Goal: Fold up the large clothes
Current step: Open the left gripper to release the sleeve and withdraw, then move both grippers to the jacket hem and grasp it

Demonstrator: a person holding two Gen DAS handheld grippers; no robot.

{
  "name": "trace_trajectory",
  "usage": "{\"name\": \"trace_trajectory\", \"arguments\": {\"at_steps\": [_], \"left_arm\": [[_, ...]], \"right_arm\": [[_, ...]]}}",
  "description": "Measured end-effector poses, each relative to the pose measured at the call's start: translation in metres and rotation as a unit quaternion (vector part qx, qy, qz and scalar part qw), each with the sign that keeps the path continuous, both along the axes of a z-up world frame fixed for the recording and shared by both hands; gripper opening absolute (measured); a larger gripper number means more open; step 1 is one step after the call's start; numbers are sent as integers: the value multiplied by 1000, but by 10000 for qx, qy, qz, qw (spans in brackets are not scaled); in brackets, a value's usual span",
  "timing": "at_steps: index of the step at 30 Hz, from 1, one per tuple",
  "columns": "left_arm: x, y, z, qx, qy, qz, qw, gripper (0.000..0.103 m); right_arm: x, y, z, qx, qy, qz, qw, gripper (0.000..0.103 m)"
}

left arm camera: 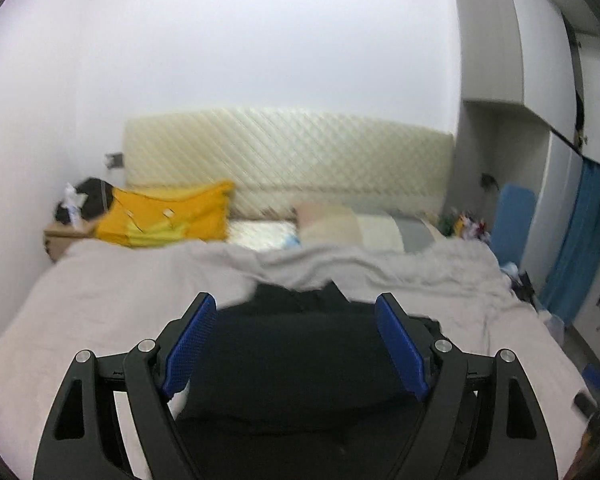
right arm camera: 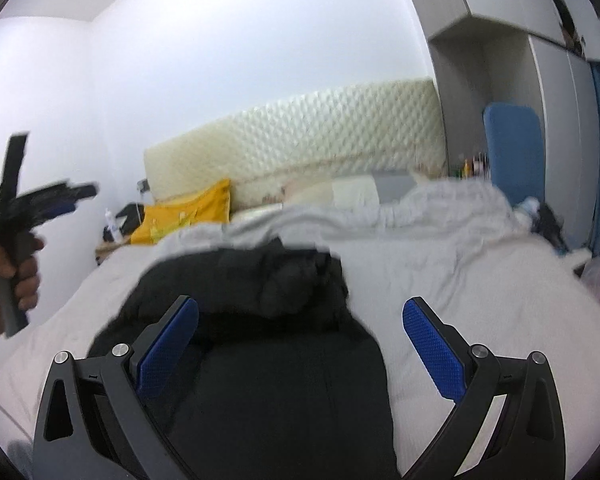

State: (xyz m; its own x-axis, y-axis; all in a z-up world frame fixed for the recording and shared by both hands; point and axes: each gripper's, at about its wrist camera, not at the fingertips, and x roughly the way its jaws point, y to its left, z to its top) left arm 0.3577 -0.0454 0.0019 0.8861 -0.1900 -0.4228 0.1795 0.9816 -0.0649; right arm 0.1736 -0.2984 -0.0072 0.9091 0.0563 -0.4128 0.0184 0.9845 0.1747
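Observation:
A large black garment [left arm camera: 296, 360] lies bunched on the grey bedsheet [left arm camera: 112, 300]. It also shows in the right wrist view [right arm camera: 268, 340], with a crumpled heap at its far end. My left gripper [left arm camera: 296, 312] is open and empty above the garment. In the right wrist view the left gripper [right arm camera: 84, 192] is held up in a hand at the far left, above the bed. My right gripper [right arm camera: 300, 312] is open and empty over the garment's near part.
A yellow pillow [left arm camera: 168, 220] and pale pillows [left arm camera: 348, 224] lie by the quilted headboard [left arm camera: 288, 160]. A wooden nightstand [left arm camera: 64, 236] stands at the left. A blue board [right arm camera: 514, 144] and clutter are at the right by the grey wardrobe [right arm camera: 560, 100].

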Motion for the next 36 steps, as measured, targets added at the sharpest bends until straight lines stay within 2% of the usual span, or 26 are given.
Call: {"name": "trace_trajectory", "arguments": {"at_steps": [5,7,10,15,17,20,24,27,29,32,36], "left_arm": [[12,52,9,-75,2,220,9997,82],[23,64,0,-170,115,229,9995,82],[44,72,-23,-256,360,178,9989,82],[80,51,-73,-145,575,10,9982,82],[96,39,-97,-21,677,-29,9977,82],[123,21,-139,297,958,17,9950,82],[161,13,-196,648,1265,120,9898,82],[179,15,-230,677,1282,217,9892,83],[184,13,-242,733,1114,247,9908,84],[190,5,-257,952,1078,277,9892,84],[200,8,-268,804,1180,336,9892,84]], "right_arm": [[39,29,45,73,-430,307,9986,103],[61,41,50,93,-571,373,9976,103],[92,51,42,111,-568,377,9976,103],[151,77,0,-192,-322,564,9977,103],[173,89,-26,-357,-160,638,9972,102],[208,95,-72,-180,277,786,9964,101],[245,93,-132,-247,826,682,9939,102],[262,87,-174,-338,1034,629,9921,103],[264,84,-185,-353,842,718,9932,103],[271,82,-193,-286,843,731,9933,103],[283,87,-205,-434,942,803,9914,103]]}}
